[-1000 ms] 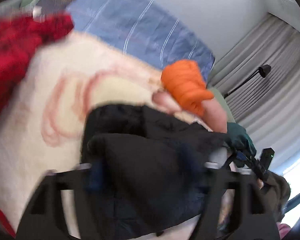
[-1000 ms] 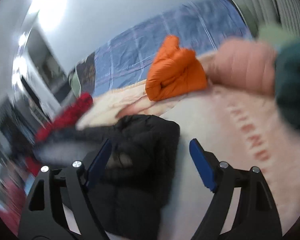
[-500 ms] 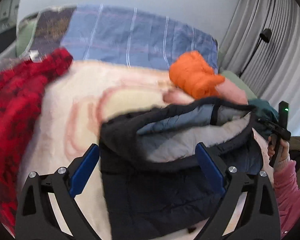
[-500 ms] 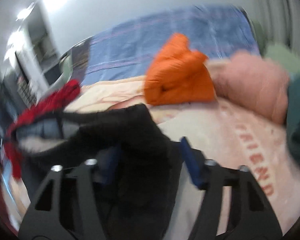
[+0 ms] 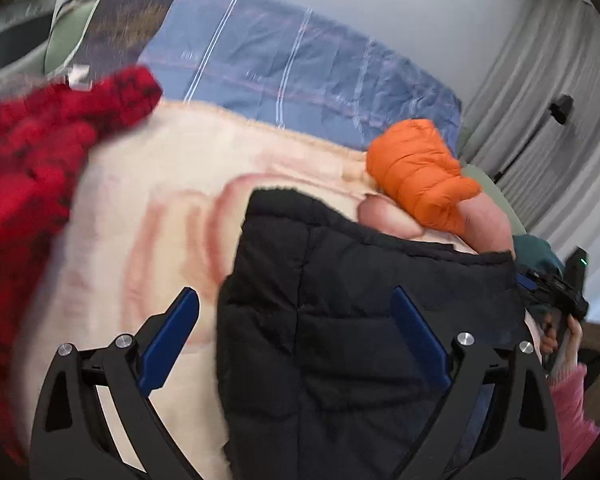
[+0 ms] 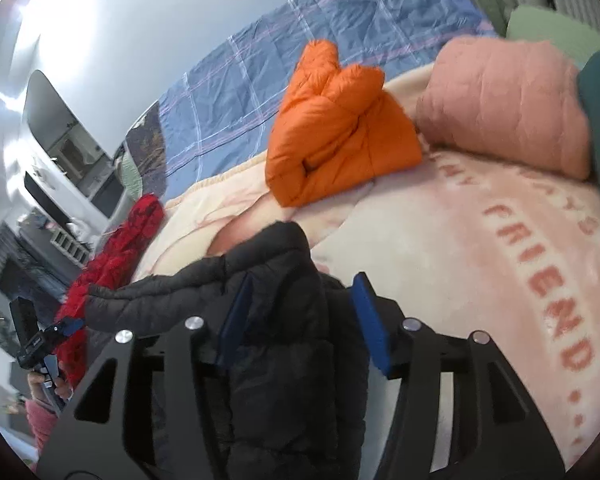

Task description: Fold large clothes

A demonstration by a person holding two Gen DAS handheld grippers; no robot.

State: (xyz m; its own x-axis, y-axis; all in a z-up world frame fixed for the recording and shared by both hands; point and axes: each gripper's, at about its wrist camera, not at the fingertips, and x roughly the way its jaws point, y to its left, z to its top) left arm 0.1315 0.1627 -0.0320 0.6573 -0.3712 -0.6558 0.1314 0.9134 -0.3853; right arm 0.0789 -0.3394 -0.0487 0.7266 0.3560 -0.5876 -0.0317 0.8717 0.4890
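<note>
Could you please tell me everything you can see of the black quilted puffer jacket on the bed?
The black quilted puffer jacket looks padded, with stitched panels and a matte fabric shell. It lies bunched and partly folded on the cream and pink fleece blanket, one edge humped up. The right tool has a fold of it between its blue pads, though whether they pinch it is unclear. The left tool is open above it, one pad over the jacket, one over the blanket.

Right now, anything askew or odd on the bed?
Only the red garment: bunched in a loose heap at the blanket's left edge, unfolded, unlike the orange jacket and pink jacket bundled up by the pillows.
</note>
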